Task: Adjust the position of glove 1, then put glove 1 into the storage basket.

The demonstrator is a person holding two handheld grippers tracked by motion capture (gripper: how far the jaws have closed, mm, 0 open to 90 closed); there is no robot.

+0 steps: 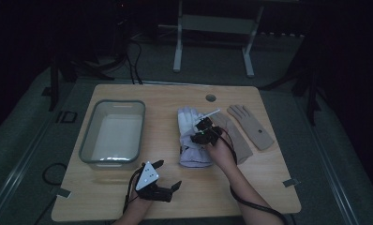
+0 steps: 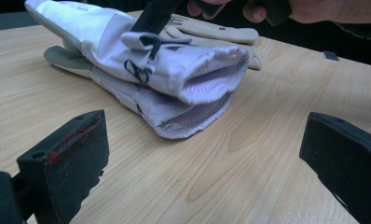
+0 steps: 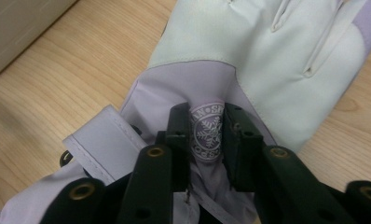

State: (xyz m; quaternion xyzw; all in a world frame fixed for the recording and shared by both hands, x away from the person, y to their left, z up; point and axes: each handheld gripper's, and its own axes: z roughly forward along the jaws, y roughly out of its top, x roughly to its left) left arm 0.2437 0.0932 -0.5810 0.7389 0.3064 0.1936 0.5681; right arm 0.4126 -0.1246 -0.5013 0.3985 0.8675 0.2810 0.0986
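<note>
Dim room, wooden table: right gripper pinches lilac glove.

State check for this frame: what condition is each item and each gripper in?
Lilac-and-white gloves: two stacked, lying flat, cuffs gaping open.
Right gripper: shut on the top glove's snowflake patch.
Left gripper: open, holding nothing, jaws wide apart.
Beige gloves: lying flat on the table, untouched.
Clear bin: upright, nothing inside.

bare table fronts glove; bin flanks left.
</note>
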